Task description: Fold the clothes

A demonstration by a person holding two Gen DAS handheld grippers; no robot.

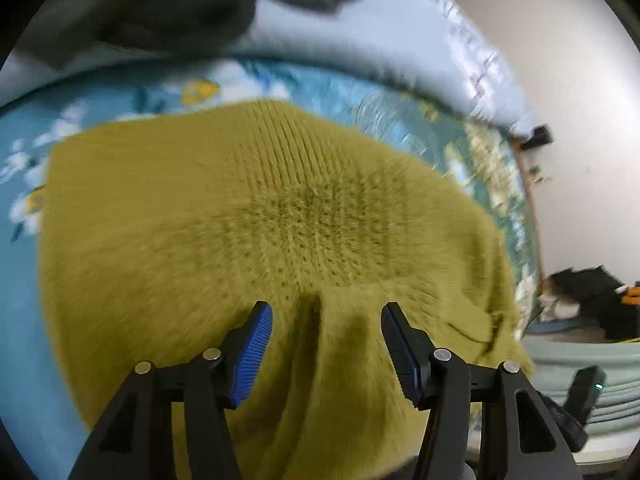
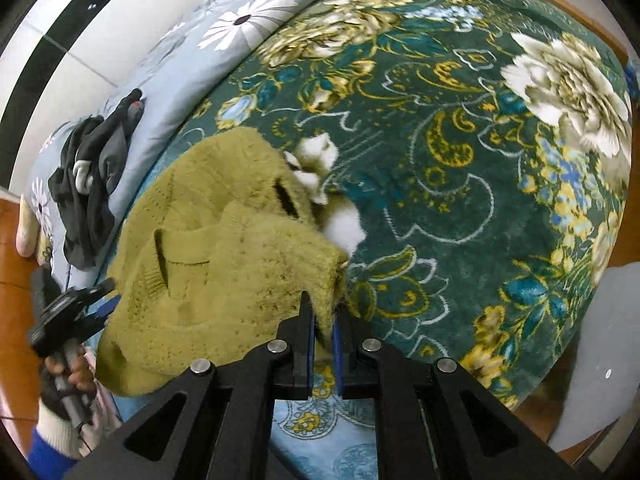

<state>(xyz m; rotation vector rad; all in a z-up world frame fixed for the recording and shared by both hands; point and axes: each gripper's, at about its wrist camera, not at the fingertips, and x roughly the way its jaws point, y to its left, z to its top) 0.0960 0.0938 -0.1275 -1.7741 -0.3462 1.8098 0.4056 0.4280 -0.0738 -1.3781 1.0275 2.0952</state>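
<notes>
Olive knit fills the left wrist view: the sweater [image 1: 256, 216] lies on the blanket [image 1: 24, 320], fuzzy, thick, soft, likely light but floppy. The left gripper [image 1: 326, 344] hangs spread wide above a fold at 6 o'clock, grasping nothing.

From the right wrist, the right gripper [image 2: 323, 322] is clenched on the sweater's corner at 6 o'clock; edges and ribbed hems look like the best holds, since loose knit probably stretches.

My left wrist view looks close down on the olive sweater [image 1: 256, 216]; my right looks across the bed [image 2: 460, 184], sharing that sweater.
</notes>
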